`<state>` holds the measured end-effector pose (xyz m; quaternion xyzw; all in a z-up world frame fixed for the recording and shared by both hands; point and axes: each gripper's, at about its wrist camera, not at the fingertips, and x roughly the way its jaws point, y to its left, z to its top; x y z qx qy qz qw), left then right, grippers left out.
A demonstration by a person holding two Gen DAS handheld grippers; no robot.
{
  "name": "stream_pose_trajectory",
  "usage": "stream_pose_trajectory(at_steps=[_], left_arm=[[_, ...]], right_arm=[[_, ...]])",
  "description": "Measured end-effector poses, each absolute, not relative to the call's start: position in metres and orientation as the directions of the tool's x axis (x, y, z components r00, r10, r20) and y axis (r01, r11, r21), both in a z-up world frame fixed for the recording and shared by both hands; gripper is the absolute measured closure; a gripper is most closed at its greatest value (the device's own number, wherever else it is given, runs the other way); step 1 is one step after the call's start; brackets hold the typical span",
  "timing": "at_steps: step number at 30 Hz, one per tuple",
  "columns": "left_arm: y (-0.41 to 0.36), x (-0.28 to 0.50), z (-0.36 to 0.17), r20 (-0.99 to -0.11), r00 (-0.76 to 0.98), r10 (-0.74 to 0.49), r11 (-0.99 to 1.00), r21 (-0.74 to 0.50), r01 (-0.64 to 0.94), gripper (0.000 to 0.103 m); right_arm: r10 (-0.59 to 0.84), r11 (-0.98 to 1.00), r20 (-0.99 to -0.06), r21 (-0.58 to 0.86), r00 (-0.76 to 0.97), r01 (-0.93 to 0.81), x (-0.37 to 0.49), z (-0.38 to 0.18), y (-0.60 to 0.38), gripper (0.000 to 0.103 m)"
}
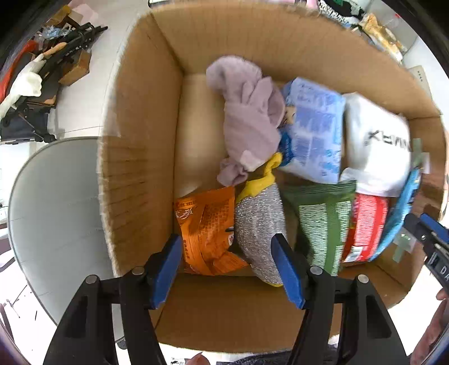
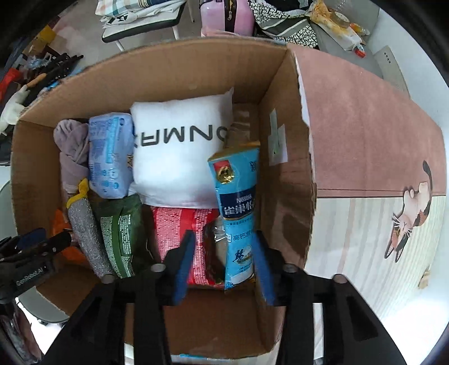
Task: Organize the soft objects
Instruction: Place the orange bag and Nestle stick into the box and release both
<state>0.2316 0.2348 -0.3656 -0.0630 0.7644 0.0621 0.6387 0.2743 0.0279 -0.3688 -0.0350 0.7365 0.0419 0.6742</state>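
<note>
A pink rug with a cat picture covers pale floor; a grey round chair stands nearby.

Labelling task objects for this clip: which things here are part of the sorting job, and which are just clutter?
In the job:
cardboard box
white pillow
lilac cloth
pale blue pack
silver glove
green bag
red bag
orange bag
blue Nestle pouch

Lying about:
pink rug
cat mat
pink case
</note>
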Motion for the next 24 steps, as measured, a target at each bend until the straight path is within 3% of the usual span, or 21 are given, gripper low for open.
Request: stream_pose_trajectory(at_steps=[3, 4, 8, 10, 13, 14, 24], left_arm=[[0.23, 0.231, -0.348, -0.99, -0.138, -0.024, 0.984, 0.001, -0.178, 0.036], [0.228, 0.231, -0.342, -0.992, -0.121, -0.027, 0.984, -0.006, -0.176, 0.026], [0.222, 0.226, -0.315, -0.999, -0.042, -0.011, 0.983, -0.003, -0.182, 0.006], [0.219, 0.222, -0.306, -1.0, -0.015, -0.008, 0.982, -0.005, -0.189, 0.001], [0.22, 0.215, -0.297, -1.0, 0.011, -0.006, 0.98, -0.008, -0.198, 0.001], [0.22, 0.214, -0.297, -1.0, 0.019, -0.002, 0.979, -0.005, -0.202, 0.001], [0.214, 0.194, -0.277, -0.994, 0.094, 0.048, 0.977, 0.027, -0.211, 0.001]], right_arm=[[0.022, 0.992, -0.996, 0.032, -0.085, -0.119, 0.272, -0.36, 0.027, 0.046], [0.025, 0.992, -0.996, 0.035, -0.085, -0.123, 0.27, -0.356, 0.029, 0.044], [0.064, 0.986, -0.994, 0.078, -0.091, -0.149, 0.255, -0.344, 0.034, 0.015], [0.076, 0.983, -0.993, 0.09, -0.09, -0.162, 0.246, -0.339, 0.036, 0.011], [0.082, 0.981, -0.992, 0.098, -0.098, -0.168, 0.236, -0.338, 0.036, 0.006], [0.083, 0.981, -0.992, 0.099, -0.096, -0.169, 0.23, -0.338, 0.035, 0.0], [0.052, 0.988, -0.998, 0.058, -0.046, -0.14, 0.214, -0.324, 0.02, 0.0]])
